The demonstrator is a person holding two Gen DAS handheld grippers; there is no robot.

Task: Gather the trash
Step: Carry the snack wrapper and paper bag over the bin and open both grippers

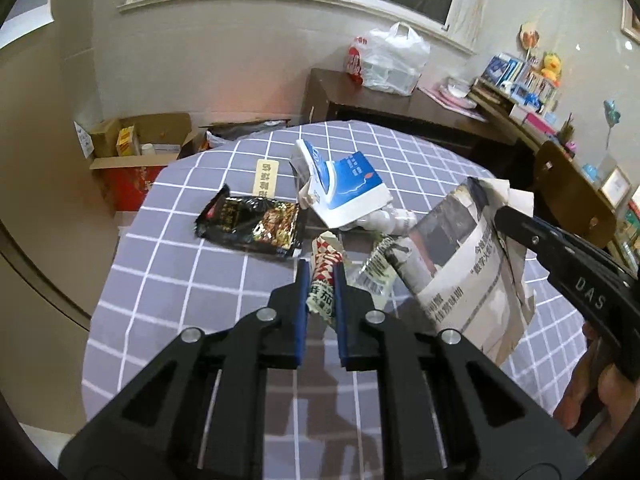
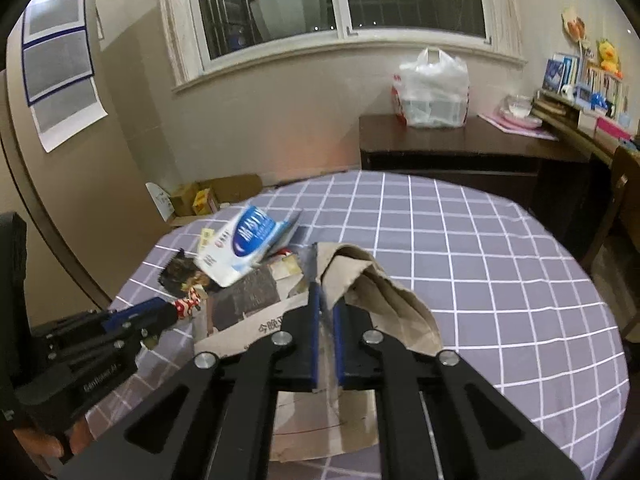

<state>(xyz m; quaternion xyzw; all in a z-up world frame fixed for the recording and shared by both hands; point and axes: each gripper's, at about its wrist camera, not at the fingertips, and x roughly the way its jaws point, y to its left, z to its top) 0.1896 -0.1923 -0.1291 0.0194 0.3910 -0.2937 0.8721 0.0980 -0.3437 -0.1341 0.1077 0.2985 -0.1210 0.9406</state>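
The left claw (image 1: 320,280) is pinching a red-and-white wrapper (image 1: 325,276), jaws nearly closed on it, just above the surface (image 1: 168,280). The right claw (image 2: 326,300) is clamping a newspaper (image 2: 384,292) the same way. Lifting both straight up, slowly, should keep neighbours undisturbed. Still lying there: one black packet (image 1: 252,222), one blue-and-white carton (image 1: 348,192), one clear wrapper (image 1: 374,270).

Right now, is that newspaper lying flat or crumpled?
Crumpled: the newspaper bunches into folds, pinched by the right gripper above the checked tablecloth.
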